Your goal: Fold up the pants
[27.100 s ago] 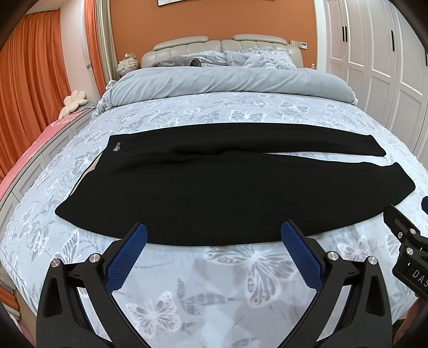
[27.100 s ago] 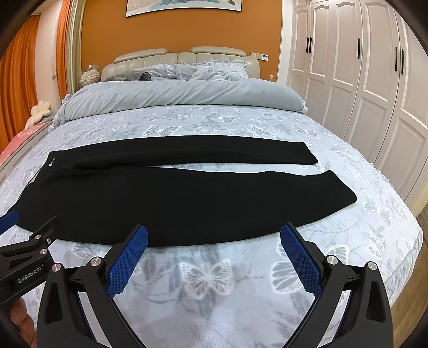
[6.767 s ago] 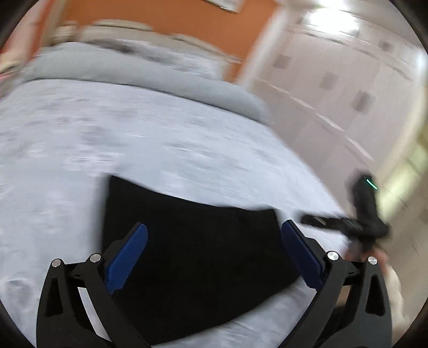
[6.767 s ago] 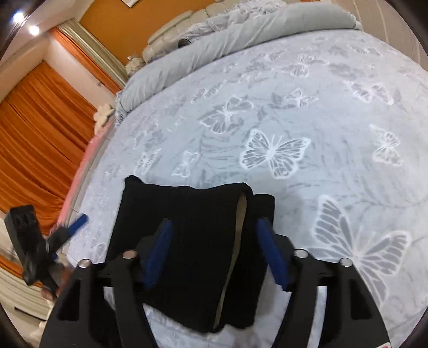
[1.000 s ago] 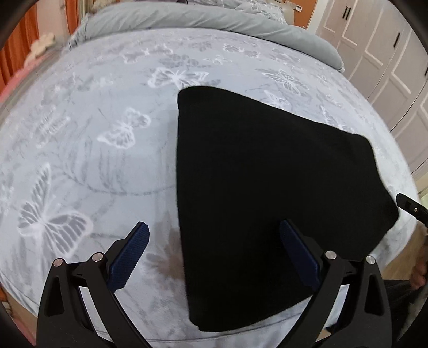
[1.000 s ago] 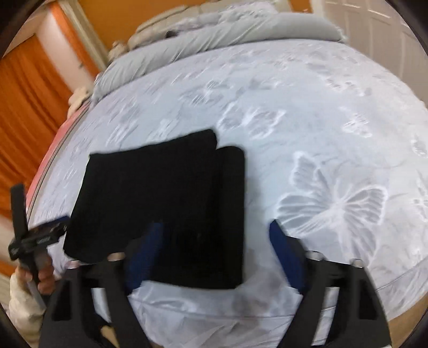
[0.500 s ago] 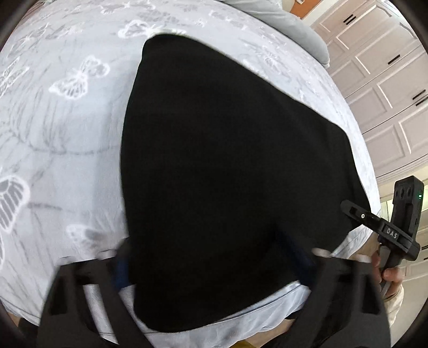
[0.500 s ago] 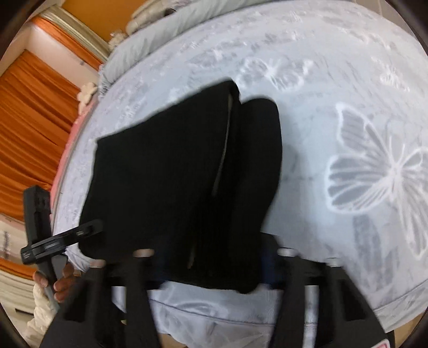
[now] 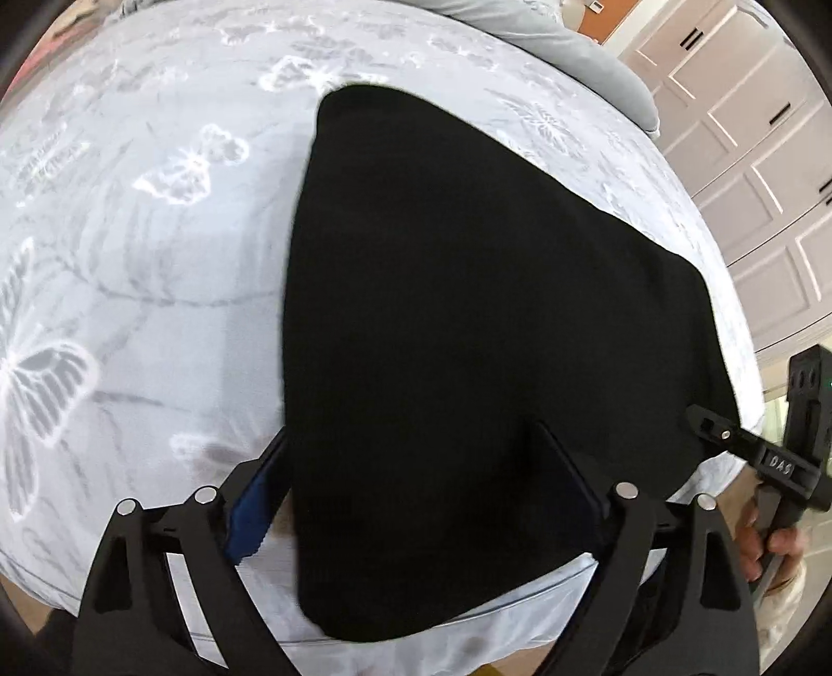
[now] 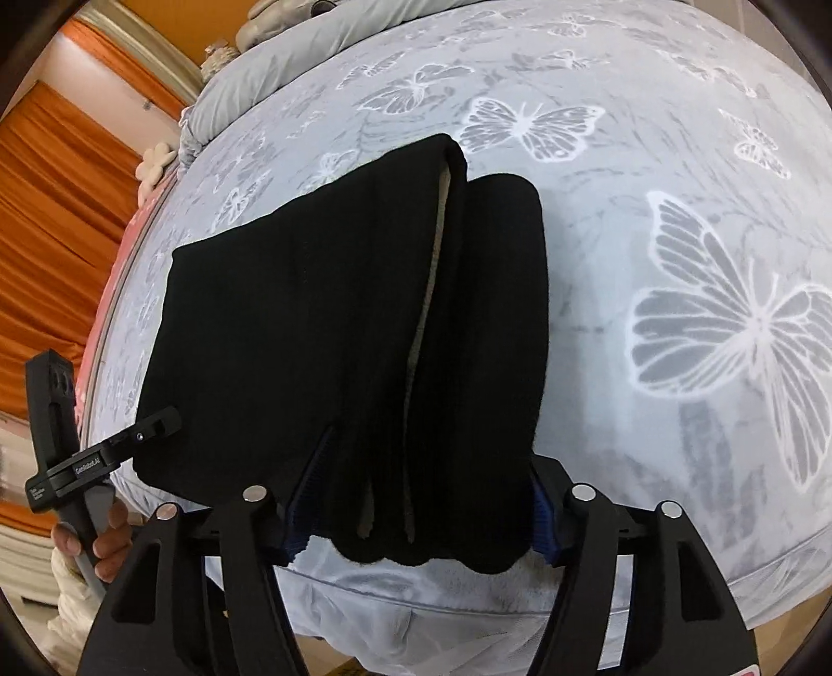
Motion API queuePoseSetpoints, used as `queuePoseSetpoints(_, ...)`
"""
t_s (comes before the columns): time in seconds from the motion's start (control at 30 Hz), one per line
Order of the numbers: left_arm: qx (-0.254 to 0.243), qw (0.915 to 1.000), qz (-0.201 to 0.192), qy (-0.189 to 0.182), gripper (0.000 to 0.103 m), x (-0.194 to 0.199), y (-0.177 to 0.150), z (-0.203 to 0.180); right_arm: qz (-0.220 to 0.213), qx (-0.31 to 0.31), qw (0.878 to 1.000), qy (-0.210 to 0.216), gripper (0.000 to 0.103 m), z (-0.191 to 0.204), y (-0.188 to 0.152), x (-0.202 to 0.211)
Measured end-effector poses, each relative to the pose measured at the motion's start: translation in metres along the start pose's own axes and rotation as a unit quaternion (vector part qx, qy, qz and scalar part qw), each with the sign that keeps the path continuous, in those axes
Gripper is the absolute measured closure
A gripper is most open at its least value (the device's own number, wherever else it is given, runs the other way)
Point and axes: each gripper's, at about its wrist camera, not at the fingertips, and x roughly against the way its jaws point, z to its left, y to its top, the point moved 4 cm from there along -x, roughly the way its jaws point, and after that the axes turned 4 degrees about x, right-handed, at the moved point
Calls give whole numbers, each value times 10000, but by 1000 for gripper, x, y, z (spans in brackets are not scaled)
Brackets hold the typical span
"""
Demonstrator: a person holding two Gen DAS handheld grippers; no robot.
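The black pants (image 9: pixel 468 322) lie folded into a compact stack at the near edge of the bed; in the right wrist view (image 10: pixel 353 333) the layered ends and a beige lining strip show. My left gripper (image 9: pixel 411 489) is open, its fingers straddling the near left end of the stack, the right finger partly hidden by cloth. My right gripper (image 10: pixel 416 509) is open, its fingers on either side of the layered right end. Each gripper shows in the other's view: the right one (image 9: pixel 749 447), the left one (image 10: pixel 104 457).
The bed cover (image 10: pixel 676 260) is pale blue-grey with white butterflies. A grey duvet (image 10: pixel 322 36) lies at the head. White wardrobe doors (image 9: pixel 754 156) stand right of the bed, orange curtains (image 10: pixel 62 208) left. The bed edge (image 9: pixel 468 634) is just below the grippers.
Both grippers have moved forward and down onto the ends of the folded stack, so the pants now fill the space between each pair of fingers.
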Motion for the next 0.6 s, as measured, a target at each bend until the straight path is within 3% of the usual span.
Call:
queuePoseSetpoints(0.17, 48, 10000, 22, 40, 5, -8, 4, -6, 34, -99, 9999, 60, 32, 2, 3, -4)
queuePoseSetpoints(0.47, 236, 9997, -60, -44, 5, -17, 12, -18, 53, -493, 9980, 399, 20, -3, 3, -14)
queuePoseSetpoints(0.53, 278, 9995, -105, -57, 5, -22, 15, -15, -49, -447, 9983, 370, 26, 0, 4, -14)
queuePoseSetpoints(0.57, 299, 9994, -135, -49, 5, -24, 15, -20, -93, -402, 9984, 375, 32, 2, 5, -14)
queuePoseSetpoints(0.6, 312, 9994, -161, -58, 13, -24, 15, -19, -119, -380, 9984, 405, 44, 2, 5, -13)
